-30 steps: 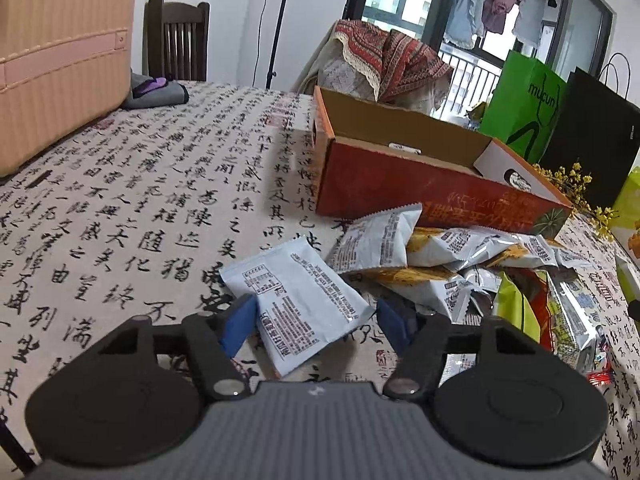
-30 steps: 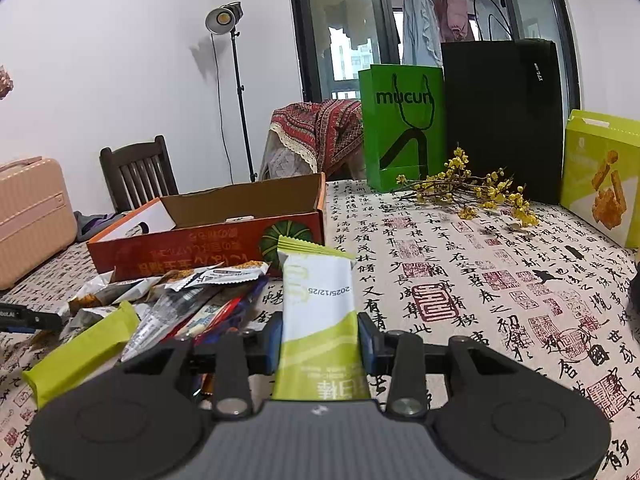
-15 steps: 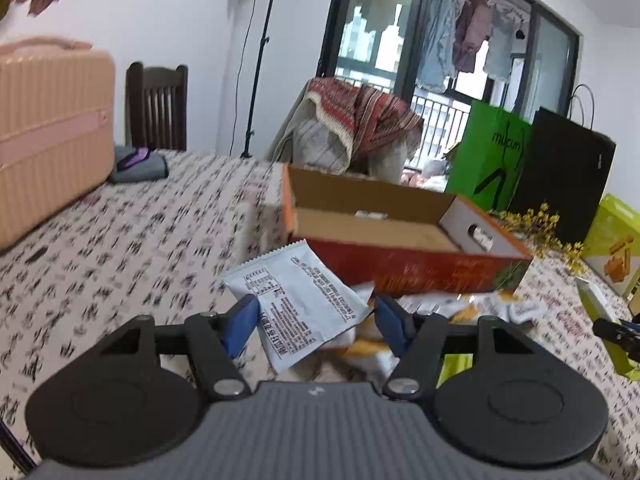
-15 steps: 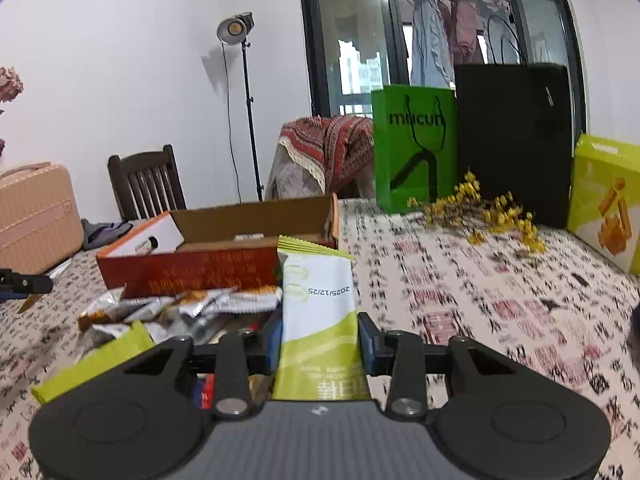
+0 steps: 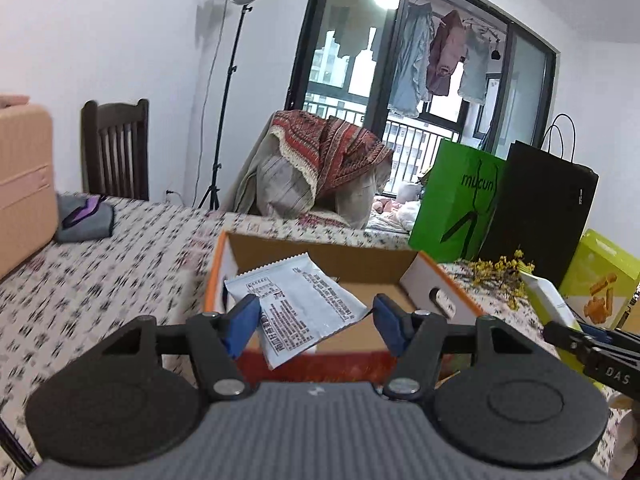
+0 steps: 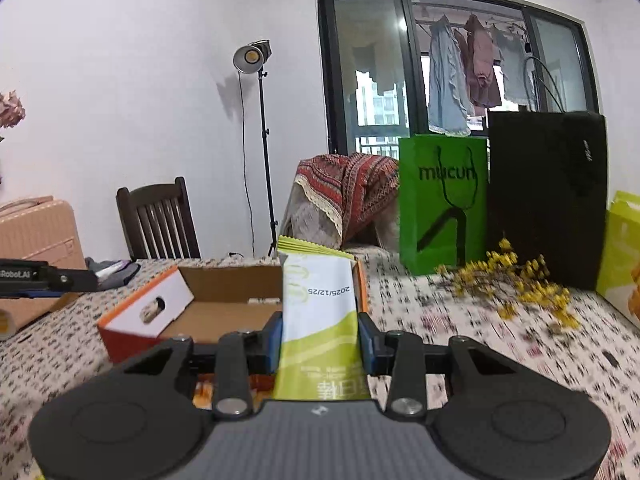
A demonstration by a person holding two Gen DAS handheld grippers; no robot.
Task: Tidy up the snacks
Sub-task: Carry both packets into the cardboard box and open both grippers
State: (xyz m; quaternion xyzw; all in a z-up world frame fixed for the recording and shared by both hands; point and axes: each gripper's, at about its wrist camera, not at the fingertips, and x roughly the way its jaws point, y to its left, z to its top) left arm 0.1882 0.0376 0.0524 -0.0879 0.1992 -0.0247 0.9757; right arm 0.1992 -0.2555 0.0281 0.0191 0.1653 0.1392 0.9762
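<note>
Cardboard box (image 5: 316,258): a shallow open carton of plain brown board inside, with an orange rim, a red outer wall and a white end flap pierced by an oval hand hole; every place below is told from it.
White packet (image 5: 298,308): a flat, crinkly foil-like sachet with a serrated top edge and small black print, held tilted above the box's near wall.
Left gripper (image 5: 316,320): black arms with blue pads; the jaws have just been closing and clasp the white packet by its two side edges.
Green packet (image 6: 320,312): a slim upright pouch, white shading to lime green, pleated at the top and printed with a date, standing before the box's right end.
Right gripper (image 6: 320,338): blue pads clenched flat on both sides of the green packet.
Tablecloth (image 6: 460,320): pale cloth covered in black characters, lying under the box.
Behind the box: a glossy green paper bag (image 6: 442,200), a matte black bag (image 6: 548,196), loose yellow dried flowers (image 6: 520,280) to their front.
Left of the box: a ribbed pink suitcase (image 5: 20,184), a dark slatted wooden chair (image 5: 116,148).
Farther back: a lamp on a thin stand (image 6: 256,56), a patterned woven throw (image 5: 332,152).
In the way: the white packet hides part of the box floor in the left wrist view.
</note>
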